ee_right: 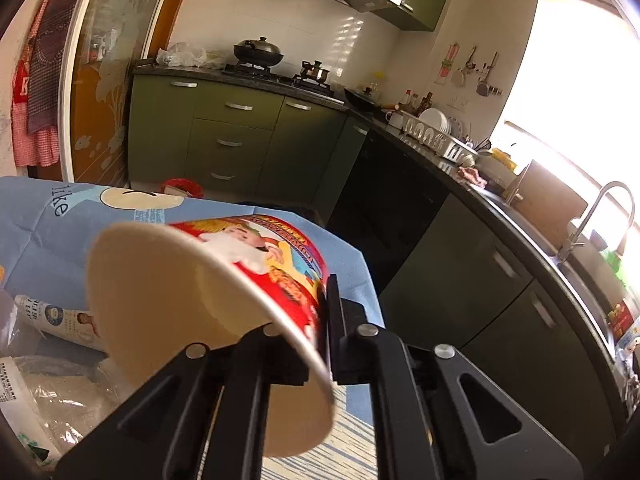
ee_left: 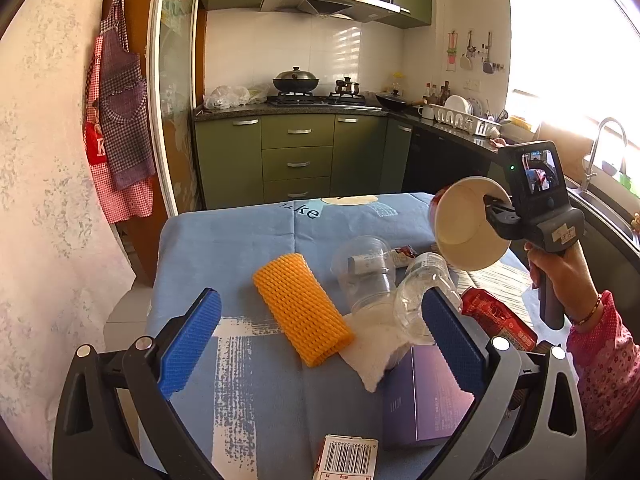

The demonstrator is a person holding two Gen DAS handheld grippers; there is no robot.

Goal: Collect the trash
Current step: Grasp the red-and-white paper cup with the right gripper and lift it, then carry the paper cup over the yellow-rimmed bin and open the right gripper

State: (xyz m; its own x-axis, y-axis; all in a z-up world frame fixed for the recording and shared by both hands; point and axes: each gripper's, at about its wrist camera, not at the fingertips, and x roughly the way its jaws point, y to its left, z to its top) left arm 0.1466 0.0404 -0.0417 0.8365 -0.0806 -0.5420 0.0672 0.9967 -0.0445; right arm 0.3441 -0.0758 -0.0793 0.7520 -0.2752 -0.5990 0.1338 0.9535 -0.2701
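Observation:
My right gripper (ee_right: 325, 320) is shut on the rim of a paper noodle bowl (ee_right: 192, 292) with a red printed outside. The bowl is tipped, its cream inside facing left, and it hangs above the table's right side. The left wrist view shows that bowl (ee_left: 464, 228) held by the right gripper (ee_left: 494, 210) in a person's hand (ee_left: 560, 272). My left gripper (ee_left: 320, 300) is open, its blue pads (ee_left: 192, 340) wide apart above a yellow foam net (ee_left: 300, 308). Two clear plastic cups (ee_left: 364, 272) lie beyond the net, next to a white tissue (ee_left: 376, 344).
On the blue tablecloth (ee_left: 224, 248) also lie a red wrapper (ee_left: 496, 316), a purple box (ee_left: 424, 396) and a barcoded carton (ee_left: 348, 458). A red container (ee_right: 180, 188) stands on the floor past the table. Green cabinets, a stove and a sink with a tap (ee_right: 600, 216) line the walls.

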